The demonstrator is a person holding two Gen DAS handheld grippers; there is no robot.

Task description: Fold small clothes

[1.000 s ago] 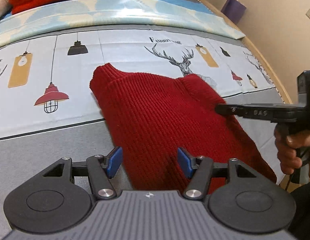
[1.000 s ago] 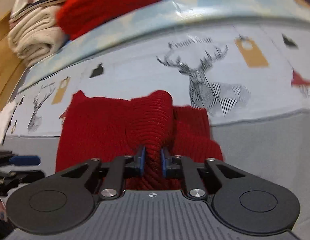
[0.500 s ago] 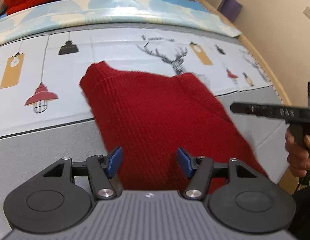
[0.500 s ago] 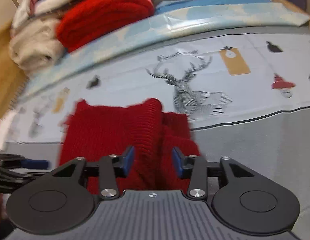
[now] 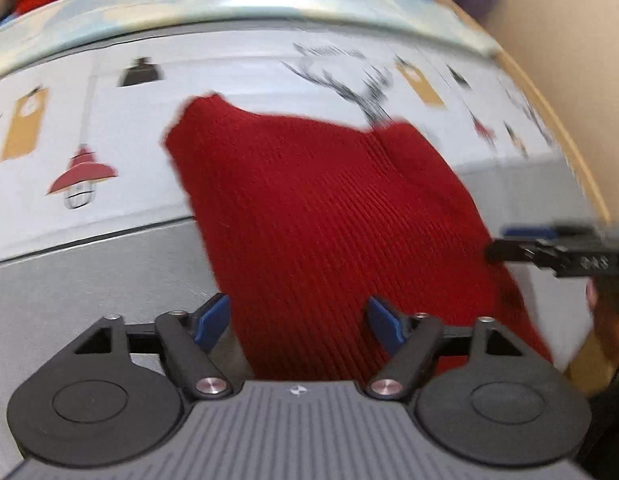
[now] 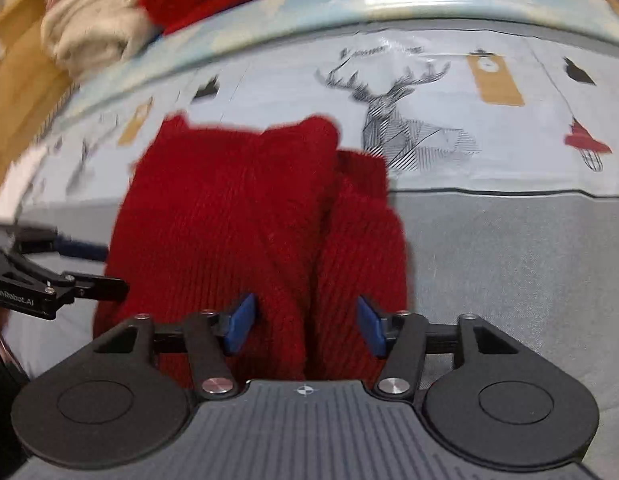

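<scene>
A person's left gripper (image 5: 299, 322) points steeply down at the near end of a dark red knit garment (image 5: 325, 216), its jaws opening; the knit lies between the blue pads (image 5: 213, 320) but they do not press it. The garment lies partly folded in the middle of a printed cloth (image 5: 109, 128) with lamps and a deer, reaching from the white band down onto the grey band towards the near edge. At its right side the right gripper (image 6: 305, 324) is released, jaws opening, a raised fold between its pads untouched. Folded red and cream clothes (image 6: 121, 20) are piled at the far left corner
</scene>
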